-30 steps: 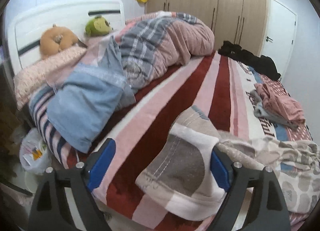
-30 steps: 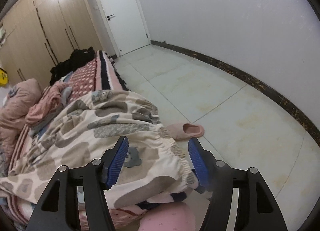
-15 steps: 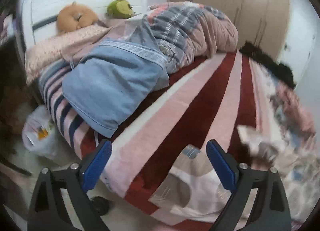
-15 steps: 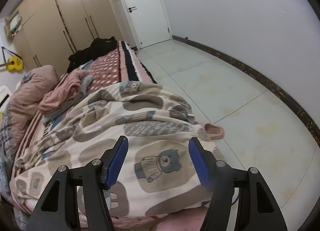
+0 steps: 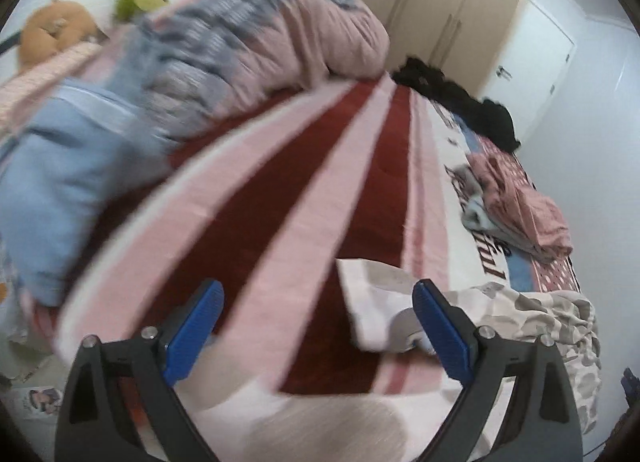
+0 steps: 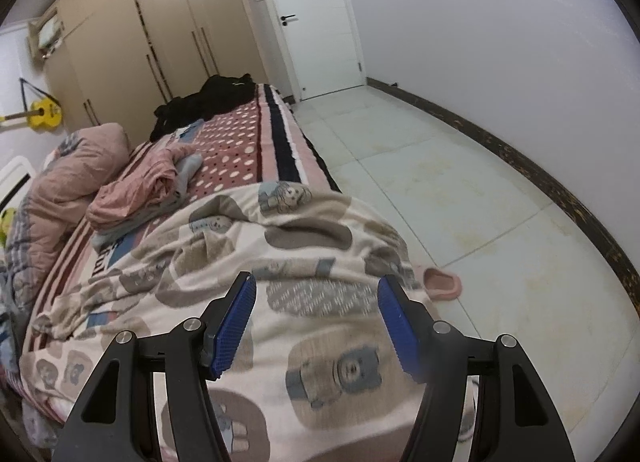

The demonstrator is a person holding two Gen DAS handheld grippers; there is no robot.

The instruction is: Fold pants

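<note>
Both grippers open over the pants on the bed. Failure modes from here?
1. The bear-print pants drape over the bed's floor-side edge above a pink slipper; a tug may slide them off.
2. The left gripper view is motion-blurred, with the pant hem off-centre by its right finger; a grasp may miss.

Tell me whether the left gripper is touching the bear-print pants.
Cannot tell. In the left wrist view the open left gripper has its right finger overlapping the bear-print pants, but the blurred frame shows neither contact nor gap plainly.
</note>
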